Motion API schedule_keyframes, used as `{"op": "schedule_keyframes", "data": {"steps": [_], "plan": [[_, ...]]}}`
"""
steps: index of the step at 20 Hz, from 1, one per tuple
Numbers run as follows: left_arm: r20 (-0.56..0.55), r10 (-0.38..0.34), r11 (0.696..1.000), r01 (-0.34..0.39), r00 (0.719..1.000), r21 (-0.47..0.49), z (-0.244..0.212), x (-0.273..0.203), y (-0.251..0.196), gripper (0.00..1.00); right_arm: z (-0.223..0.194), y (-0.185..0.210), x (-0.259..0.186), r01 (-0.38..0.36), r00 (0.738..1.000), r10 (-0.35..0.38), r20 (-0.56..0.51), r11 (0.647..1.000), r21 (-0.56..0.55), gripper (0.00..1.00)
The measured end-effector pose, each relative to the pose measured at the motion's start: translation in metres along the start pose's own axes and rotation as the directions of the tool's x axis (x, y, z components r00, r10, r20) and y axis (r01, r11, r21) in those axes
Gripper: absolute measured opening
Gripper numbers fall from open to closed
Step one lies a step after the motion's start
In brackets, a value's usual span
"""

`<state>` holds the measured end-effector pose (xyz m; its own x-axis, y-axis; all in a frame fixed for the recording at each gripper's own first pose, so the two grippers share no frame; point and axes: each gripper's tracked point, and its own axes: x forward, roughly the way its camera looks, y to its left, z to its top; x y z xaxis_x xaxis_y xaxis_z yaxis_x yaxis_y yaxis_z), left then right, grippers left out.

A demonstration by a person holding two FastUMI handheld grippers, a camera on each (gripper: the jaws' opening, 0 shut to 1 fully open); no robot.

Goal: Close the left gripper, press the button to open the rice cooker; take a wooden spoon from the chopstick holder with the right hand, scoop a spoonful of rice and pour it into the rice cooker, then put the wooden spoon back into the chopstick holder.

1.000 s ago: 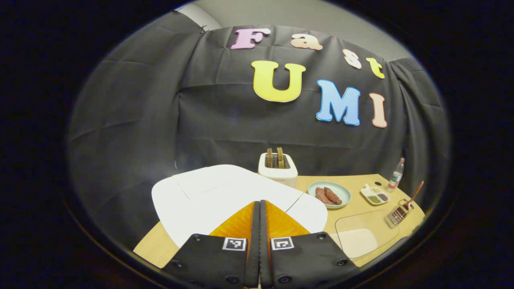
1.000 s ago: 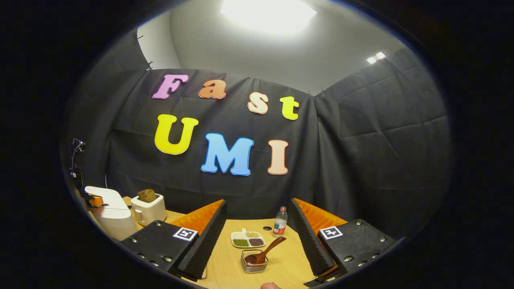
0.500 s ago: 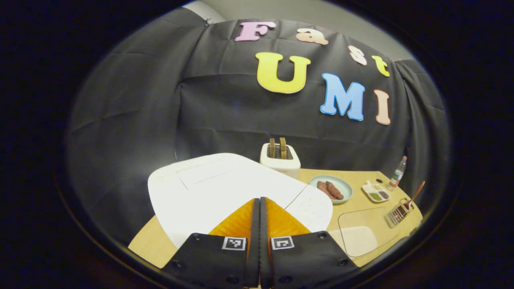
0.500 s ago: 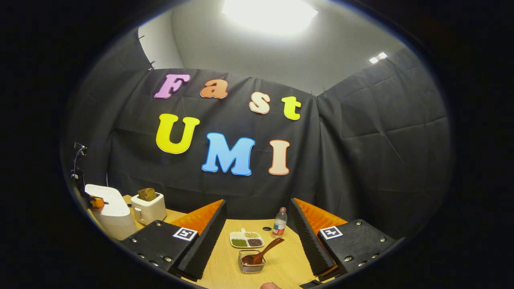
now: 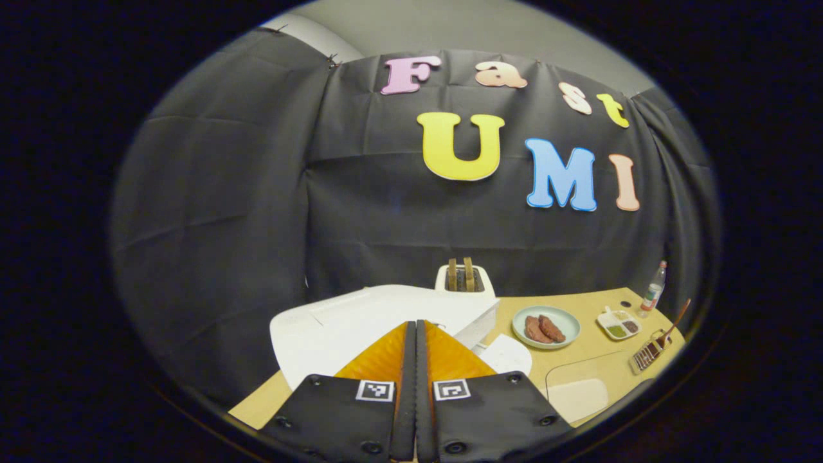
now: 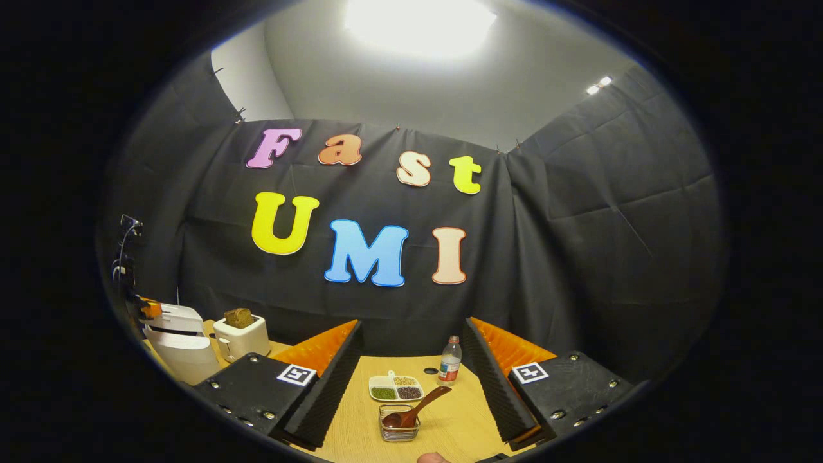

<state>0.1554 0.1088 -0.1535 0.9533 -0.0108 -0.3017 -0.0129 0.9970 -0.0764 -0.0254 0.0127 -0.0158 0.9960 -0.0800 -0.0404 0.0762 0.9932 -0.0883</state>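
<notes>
Rice cooker (image 5: 386,315) white, directly ahead of left gripper (image 5: 415,392), lid seemingly lifted a crack; contact with tips unclear. Left jaws clenched, empty. Spoon (image 6: 411,408) leans in holder (image 6: 397,429) on worktop (image 6: 450,424), between right gripper's (image 6: 411,379) released jaws, apart.

Black cloth walls (image 6: 578,257), pale wooden table (image 6: 443,424) (bright ceiling light (image 6: 418,22) overhead).

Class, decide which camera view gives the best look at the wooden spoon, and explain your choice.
The right gripper view: the wooden spoon lies near and central, leaning in the chopstick holder, ahead of the open right gripper. The left gripper view shows it small at the far right edge.
</notes>
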Motion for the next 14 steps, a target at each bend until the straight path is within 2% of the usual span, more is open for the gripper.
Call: {"op": "schedule_keyframes", "data": {"steps": [3, 8, 11, 14], "plan": [[0.103, 0.055, 0.998, -0.057, 0.993, 0.015, 0.042, -0.017, 0.006, 0.09, 0.001, -0.012, 0.006, -0.003, 1.000, 0.003, 0.007, 1.000, 0.010, 0.95], [0.218, 0.051, 0.998, -0.058, 0.975, 0.025, 0.086, -0.061, -0.022, 0.09, -0.006, -0.024, 0.019, -0.026, 1.000, 0.026, 0.001, 0.999, 0.028, 0.95], [0.250, 0.018, 1.000, -0.022, 0.968, 0.013, 0.101, -0.085, -0.048, 0.10, -0.013, -0.027, 0.030, -0.047, 0.999, 0.047, -0.006, 0.998, 0.040, 0.95], [0.288, 0.005, 0.999, -0.015, 0.958, 0.030, 0.113, -0.106, -0.067, 0.64, -0.017, -0.028, 0.041, -0.064, 0.998, 0.064, -0.008, 0.997, 0.051, 0.95]]}}
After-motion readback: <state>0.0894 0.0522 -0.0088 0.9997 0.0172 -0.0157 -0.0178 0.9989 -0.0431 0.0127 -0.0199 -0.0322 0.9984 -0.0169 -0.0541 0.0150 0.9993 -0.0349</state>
